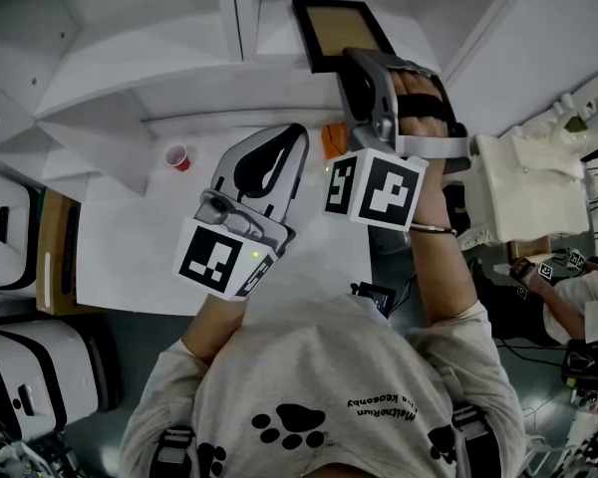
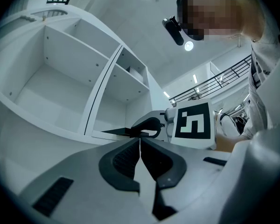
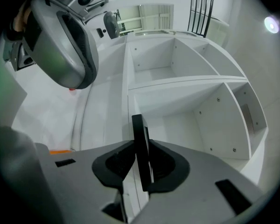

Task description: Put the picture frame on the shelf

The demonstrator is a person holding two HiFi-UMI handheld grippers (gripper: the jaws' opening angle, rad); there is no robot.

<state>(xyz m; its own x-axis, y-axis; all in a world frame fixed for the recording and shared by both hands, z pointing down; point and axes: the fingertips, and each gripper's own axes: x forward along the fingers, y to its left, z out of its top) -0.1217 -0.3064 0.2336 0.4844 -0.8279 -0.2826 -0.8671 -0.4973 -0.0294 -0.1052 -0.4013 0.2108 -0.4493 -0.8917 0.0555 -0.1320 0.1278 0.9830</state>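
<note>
Gripping the picture frame (image 3: 140, 141) by one edge, the right gripper (image 1: 357, 68) has its jaws pressed on both faces, so the frame stands edge-on ahead of them, aimed at an open shelf (image 3: 186, 80) compartment. The left gripper (image 2: 140, 143) has its jaws closed on nothing and hovers over the tabletop (image 1: 140, 237), probably keeping clear.

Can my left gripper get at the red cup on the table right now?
Probably yes. The left gripper is empty, jaws together, and the red cup stands alone on the white table with nothing between them. The jaws must open first.
</note>
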